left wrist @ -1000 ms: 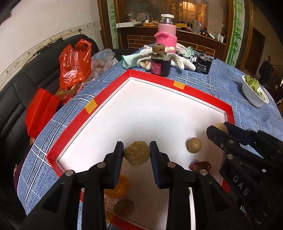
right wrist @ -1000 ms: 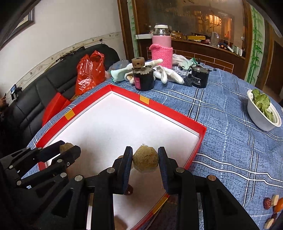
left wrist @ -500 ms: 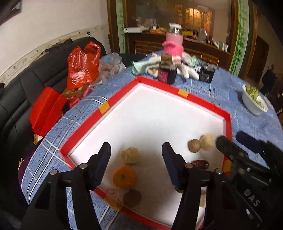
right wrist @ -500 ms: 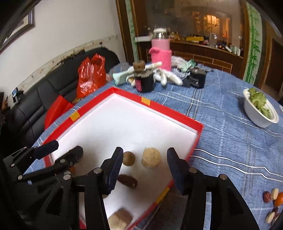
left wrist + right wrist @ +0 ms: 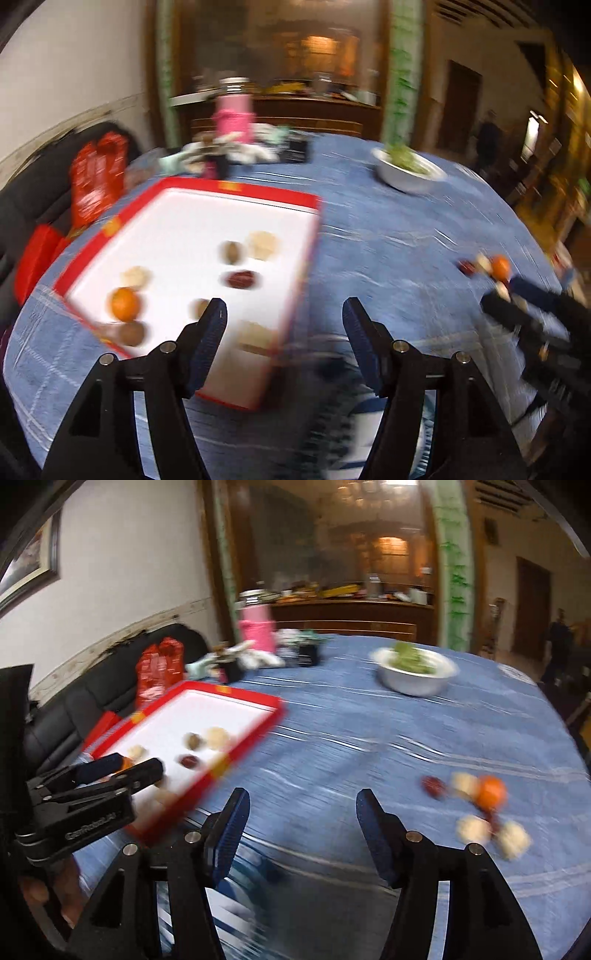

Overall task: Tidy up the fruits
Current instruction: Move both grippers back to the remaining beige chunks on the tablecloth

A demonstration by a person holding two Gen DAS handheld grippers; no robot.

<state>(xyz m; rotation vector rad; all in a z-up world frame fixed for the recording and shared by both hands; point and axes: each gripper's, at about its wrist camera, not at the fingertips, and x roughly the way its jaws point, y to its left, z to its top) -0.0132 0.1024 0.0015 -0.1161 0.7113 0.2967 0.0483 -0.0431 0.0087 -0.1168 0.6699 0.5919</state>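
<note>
A red-rimmed white tray (image 5: 314, 236) (image 5: 255, 698) lies on the blue tablecloth, holding an orange (image 5: 125, 303), several pale and brown round fruits (image 5: 262, 243) and a dark red date (image 5: 242, 279). To the right lies a loose pile on the cloth: an orange (image 5: 490, 792), a date (image 5: 433, 785) and pale balls (image 5: 474, 829). My left gripper (image 5: 282, 325) hangs over the tray's near right edge, jaws opening with nothing between them. My right gripper (image 5: 301, 814) is over bare cloth left of the pile, jaws also opening and empty. Both views are motion-blurred.
A white bowl of greens (image 5: 406, 171) (image 5: 415, 670) stands at the back right. A pink flask (image 5: 234, 118), dark jars and gloves crowd the far edge. Red bags (image 5: 98, 177) lie on a black sofa at the left. A person stands in the far doorway.
Both grippers let go of their pale round fruits in the tray, opened wide, and swung right, away from the tray toward the loose pile.
</note>
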